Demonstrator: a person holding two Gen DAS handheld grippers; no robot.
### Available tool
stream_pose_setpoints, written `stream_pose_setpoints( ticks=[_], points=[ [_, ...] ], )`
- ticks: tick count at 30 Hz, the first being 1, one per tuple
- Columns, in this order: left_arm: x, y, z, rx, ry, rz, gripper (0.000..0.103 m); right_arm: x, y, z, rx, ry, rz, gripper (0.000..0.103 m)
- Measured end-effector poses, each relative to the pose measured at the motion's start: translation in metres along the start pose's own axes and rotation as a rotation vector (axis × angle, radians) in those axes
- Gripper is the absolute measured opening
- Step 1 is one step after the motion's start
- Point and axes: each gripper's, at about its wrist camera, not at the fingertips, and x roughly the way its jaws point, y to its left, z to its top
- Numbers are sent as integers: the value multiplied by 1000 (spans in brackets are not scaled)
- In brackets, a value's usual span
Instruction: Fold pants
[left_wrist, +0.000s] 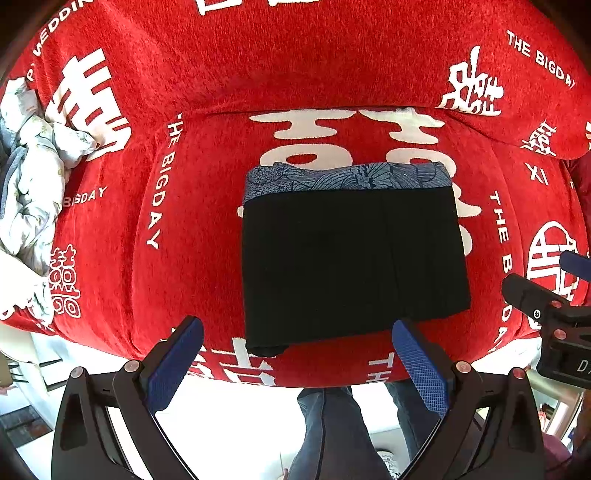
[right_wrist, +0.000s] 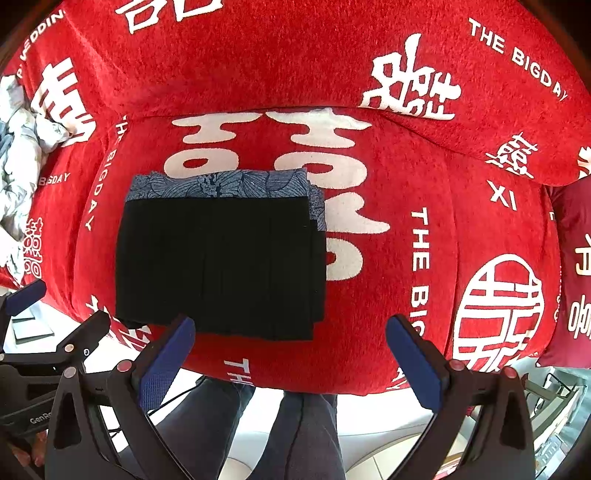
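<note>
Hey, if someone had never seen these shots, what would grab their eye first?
Most likely the bright red sofa cover with big white characters and "THE BIGDAY" lettering, filling both views. Next, the black folded pants lying flat mid-seat on top of a blue patterned garment that peeks out behind them. Both the left gripper and right gripper hang open near the seat's front edge, holding nothing.

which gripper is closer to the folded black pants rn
Left, narrowly. The left gripper straddles the near edge of the black pants, jaws open. The right gripper hangs open off their near right corner, mostly over the red cover.
</note>
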Motion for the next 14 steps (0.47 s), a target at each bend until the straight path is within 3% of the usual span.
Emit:
stream_pose_setpoints(
  ticks=[14],
  points=[
    [-2,-3,1,15,-31,-3,102,3,-1,3,-3,6,0,103]
  ],
)
